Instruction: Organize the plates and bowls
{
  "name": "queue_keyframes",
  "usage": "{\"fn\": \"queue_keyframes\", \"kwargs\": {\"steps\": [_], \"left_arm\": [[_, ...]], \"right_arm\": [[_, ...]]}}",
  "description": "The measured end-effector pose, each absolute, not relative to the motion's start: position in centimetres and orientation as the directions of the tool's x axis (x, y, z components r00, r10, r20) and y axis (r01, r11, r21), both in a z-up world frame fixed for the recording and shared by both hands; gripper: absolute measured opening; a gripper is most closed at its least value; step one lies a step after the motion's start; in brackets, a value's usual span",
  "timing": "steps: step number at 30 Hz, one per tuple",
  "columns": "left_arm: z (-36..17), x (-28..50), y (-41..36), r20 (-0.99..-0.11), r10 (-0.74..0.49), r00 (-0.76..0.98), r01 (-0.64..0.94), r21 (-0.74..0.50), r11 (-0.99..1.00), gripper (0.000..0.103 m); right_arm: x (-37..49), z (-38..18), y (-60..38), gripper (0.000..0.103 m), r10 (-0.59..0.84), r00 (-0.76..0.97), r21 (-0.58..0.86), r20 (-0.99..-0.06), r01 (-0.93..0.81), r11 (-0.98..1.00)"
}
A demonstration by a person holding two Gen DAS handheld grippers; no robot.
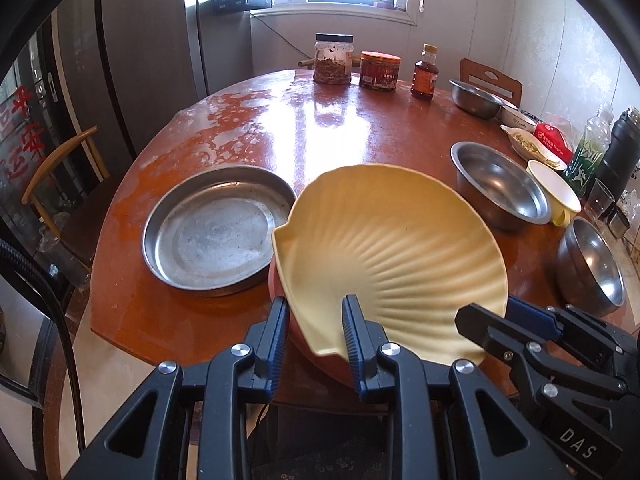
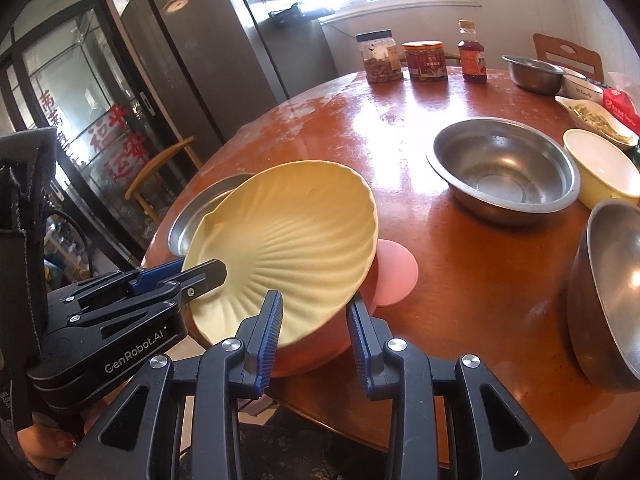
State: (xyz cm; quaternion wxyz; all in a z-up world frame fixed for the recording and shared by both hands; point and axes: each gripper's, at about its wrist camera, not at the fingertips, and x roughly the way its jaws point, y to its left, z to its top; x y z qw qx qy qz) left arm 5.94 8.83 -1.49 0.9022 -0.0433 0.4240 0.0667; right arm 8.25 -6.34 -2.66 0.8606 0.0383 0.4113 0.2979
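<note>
Both tongs, left tongs (image 1: 316,318) and right tongs (image 2: 314,314), grasp the tilted yellow shell plate (image 1: 394,248) above the near worktop (image 1: 360,120), seemingly ready for setting down level.

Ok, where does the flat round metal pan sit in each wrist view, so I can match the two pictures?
Left wrist view: the metal pan lies left of centre on the table, fully visible, just left of the yellow shell-shaped plate.
Right wrist view: only a sliver of the metal pan shows at centre-left, mostly hidden behind the plate.
Shared landmark: the orange-lidded jar at the table's far edge.
</note>
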Motion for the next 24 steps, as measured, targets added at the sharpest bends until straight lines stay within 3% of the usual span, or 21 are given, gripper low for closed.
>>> {"fn": "queue_keyframes", "kwargs": {"steps": [12, 24], "left_arm": [[-1.7, 4.5, 8.3, -0.781, 0.058, 0.622, -0.141, -0.039, 0.989, 0.029], [-1.3, 3.8, 8.2, -0.775, 0.043, 0.630, -0.134, -0.053, 0.990, 0.031]], "right_arm": [[8.0, -2.5, -6.5, 0.035, 0.527, 0.499, 0.291, -0.687, -0.476, 0.830], [8.0, -2.2, -7.0, 0.042, 0.513, 0.517, 0.289, -0.685, -0.454, 0.843]]}}
